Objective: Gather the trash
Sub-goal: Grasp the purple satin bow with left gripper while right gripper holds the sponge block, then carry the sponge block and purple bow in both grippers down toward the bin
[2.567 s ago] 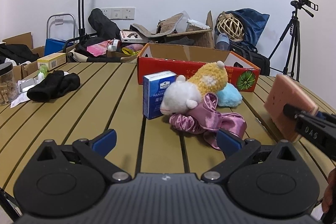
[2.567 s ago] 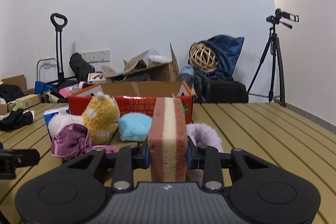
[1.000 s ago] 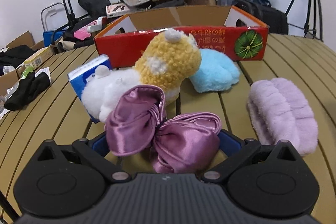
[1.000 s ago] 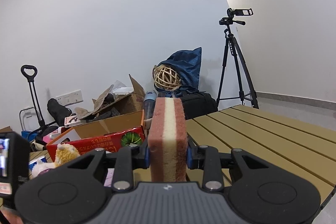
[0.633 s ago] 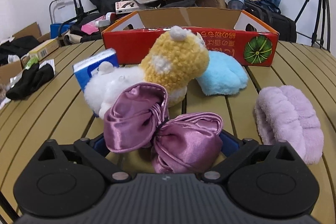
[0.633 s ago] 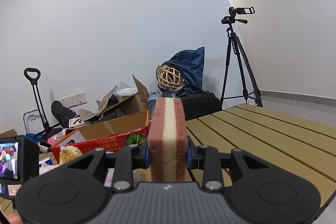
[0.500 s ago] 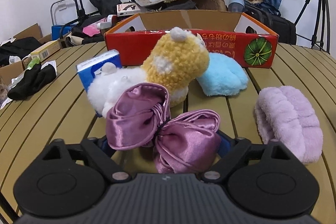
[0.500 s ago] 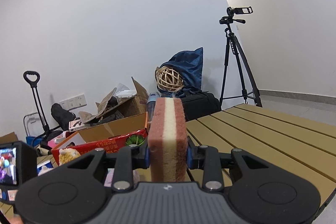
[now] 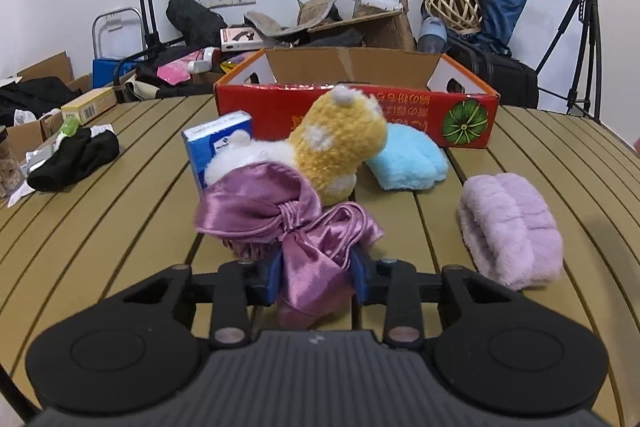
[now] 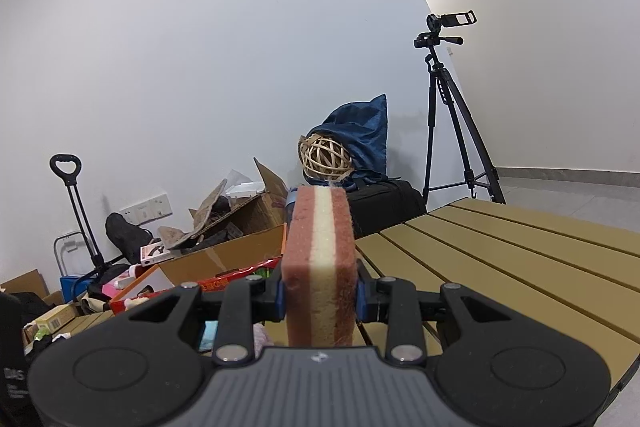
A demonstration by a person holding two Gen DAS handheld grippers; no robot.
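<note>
At the bottom centre of the left wrist view, the left gripper [image 9: 316, 277] is seen with its blue pads pinched on the lower tail of a purple satin bow [image 9: 288, 227], whose loops are spread just above the jaws, in the middle of the frame. Directly behind the bow, a yellow and white plush toy [image 9: 336, 155] is laid on the slatted table [image 9: 120, 227], with a blue box [image 9: 218, 143] touching its left side and a light blue plush piece [image 9: 412, 161] just beside it on the right. A lilac fluffy item [image 9: 512, 227] is placed at the right of the frame, apart from the bow. Further up, a red cardboard box [image 9: 356, 107] is stood open.

At the bottom centre of the right wrist view, the right gripper [image 10: 320, 297] is clamped on an upright pink and cream sponge [image 10: 320, 267], held above the table [image 10: 520, 267]. The red cardboard box [image 10: 224, 269] is partly seen at the lower left, behind the gripper.
</note>
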